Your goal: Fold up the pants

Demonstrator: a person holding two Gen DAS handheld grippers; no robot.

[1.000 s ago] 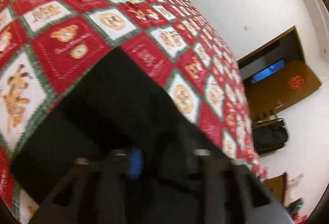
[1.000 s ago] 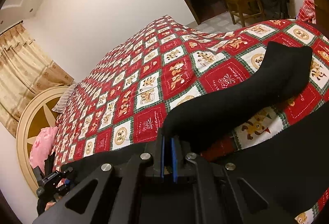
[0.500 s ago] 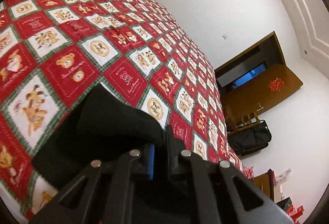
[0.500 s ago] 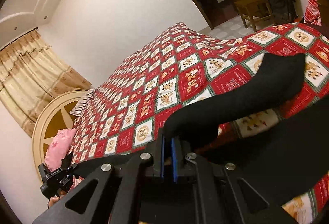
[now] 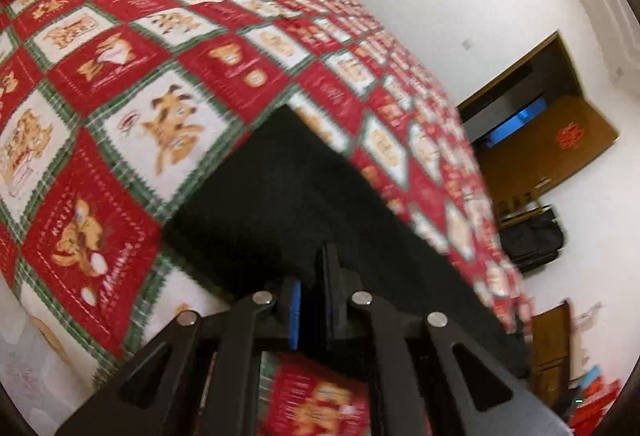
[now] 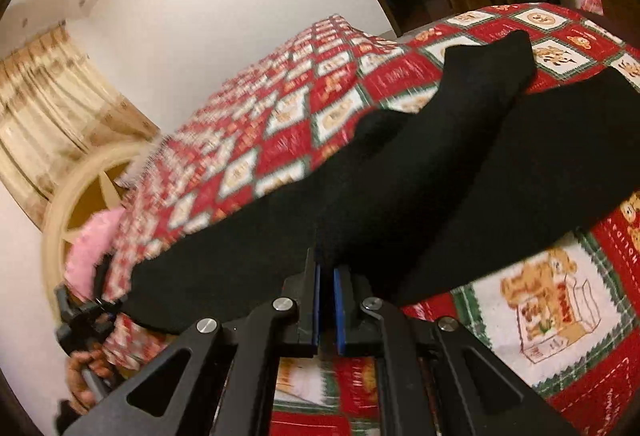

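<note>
- While both hand-held grippers, left (image 5: 310, 300) and right (image 6: 326, 284), are pinching the black pants (image 6: 420, 171) on the bed (image 6: 560, 300), the thin hold is risking a slip.
- Toward 1 o'clock the far leg end is lying crooked, risking an uneven fold.

Black pants (image 6: 460, 171), red-checked bedspread (image 5: 120, 83)

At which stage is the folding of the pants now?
Midway, it seems. Done: both grippers have a hold on the black pants. In hand: the left gripper and right gripper, jaws shut on the cloth, hold one layer raised above the part lying on the bedspread. Left: laying that layer down flat and making any further folds.
</note>
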